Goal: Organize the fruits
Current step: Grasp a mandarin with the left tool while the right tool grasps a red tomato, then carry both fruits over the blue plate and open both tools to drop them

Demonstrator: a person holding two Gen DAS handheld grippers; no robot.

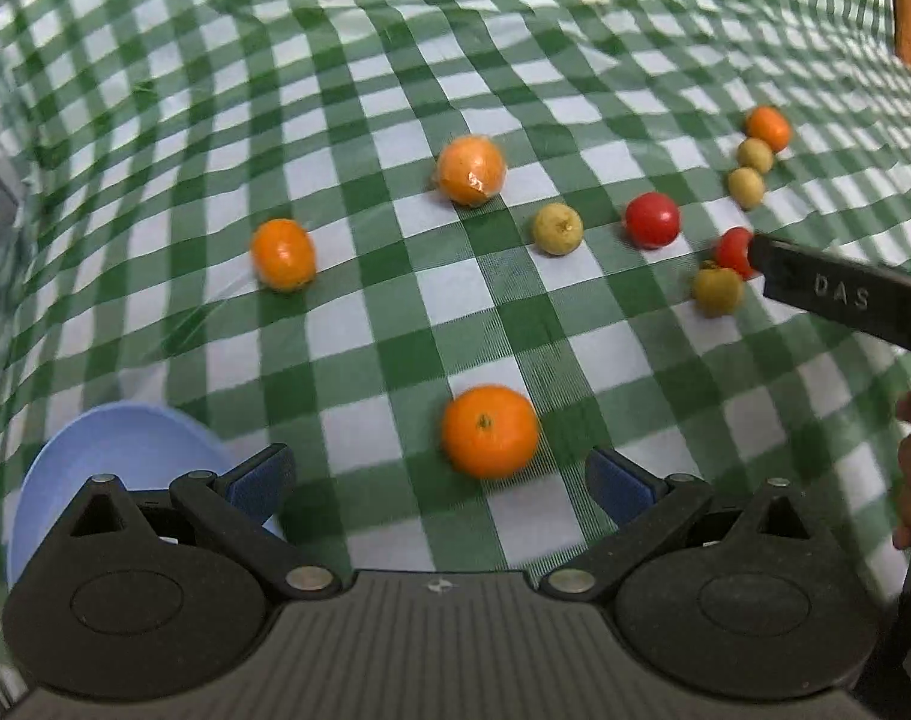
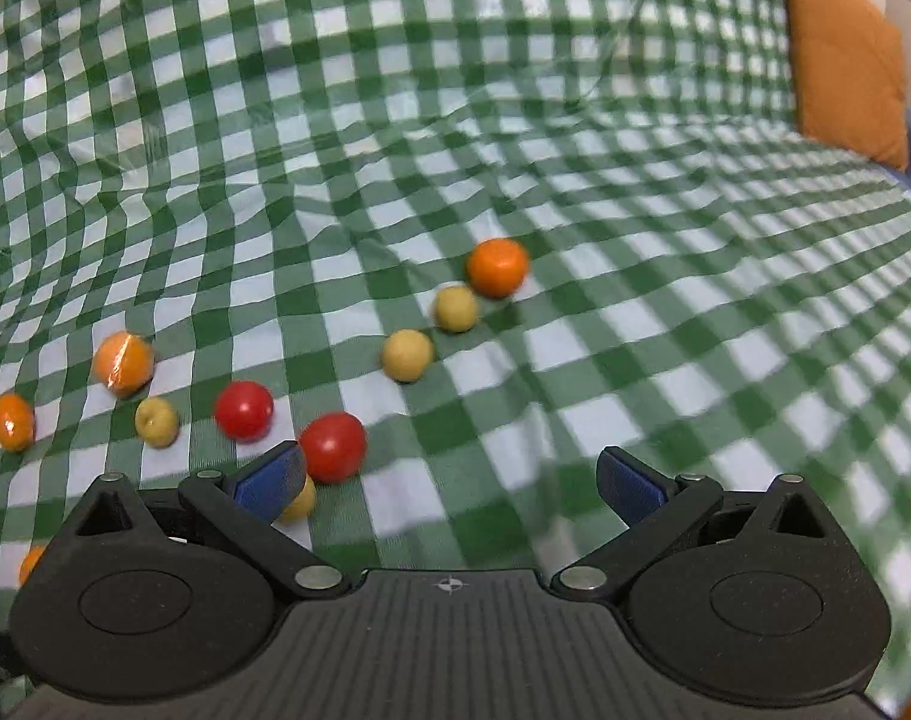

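Fruit lies scattered across my checked cloth (image 1: 395,312): an orange (image 1: 490,431) sits just ahead of my left gripper (image 1: 440,483), spread wide; a tomato (image 2: 333,447) touches my wide right gripper's (image 2: 449,480) left finger.

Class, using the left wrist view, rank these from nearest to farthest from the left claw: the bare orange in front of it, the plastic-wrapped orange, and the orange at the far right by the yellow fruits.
1. Bare orange, just ahead of the left claw.
2. Wrapped orange, mid-cloth.
3. Far-right orange, farthest.
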